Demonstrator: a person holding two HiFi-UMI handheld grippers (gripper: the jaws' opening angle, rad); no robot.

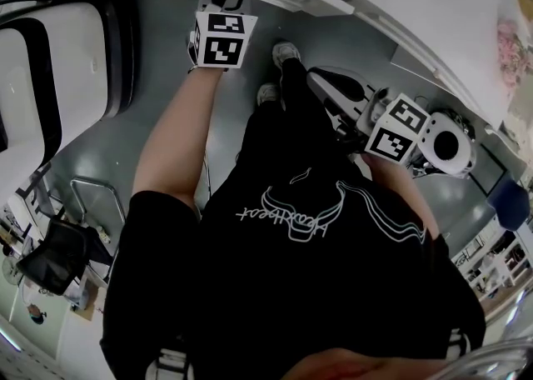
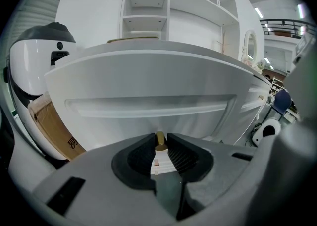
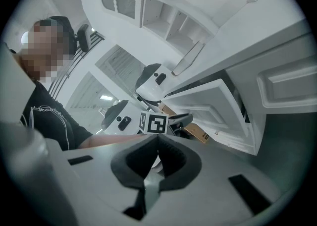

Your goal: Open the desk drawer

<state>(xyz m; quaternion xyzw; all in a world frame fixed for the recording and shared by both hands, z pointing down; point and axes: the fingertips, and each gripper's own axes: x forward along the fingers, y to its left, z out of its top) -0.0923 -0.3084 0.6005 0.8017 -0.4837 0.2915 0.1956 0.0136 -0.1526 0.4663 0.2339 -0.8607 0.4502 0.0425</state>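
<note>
Where the left gripper [image 2: 160,139] is seen along its own jaws, the ribbed pads [image 2: 142,155] are drawn in to a narrow gap, and a small brass knob [image 2: 160,144] is clamped between their tips. The knob is fixed low on the white drawer front [image 2: 148,88]. That panel fills the view just beyond the fingers, with a long recessed moulding running across it above the knob. Off to the left, a cardboard box [image 2: 52,131] is leaned beside a white chair [image 2: 34,69], both close to the drawer's edge. Behind the drawer front, the desk top [image 2: 188,51] is seen, and white shelves [image 2: 148,7] are stacked against the wall further back. The right gripper [image 3: 158,137] is held well apart from the drawer. Its pads are brought together at the tips and nothing is caught between them. From its view the drawer appears to stand out from the desk, though the wide-angle bend of the picture makes this hard to judge.
</note>
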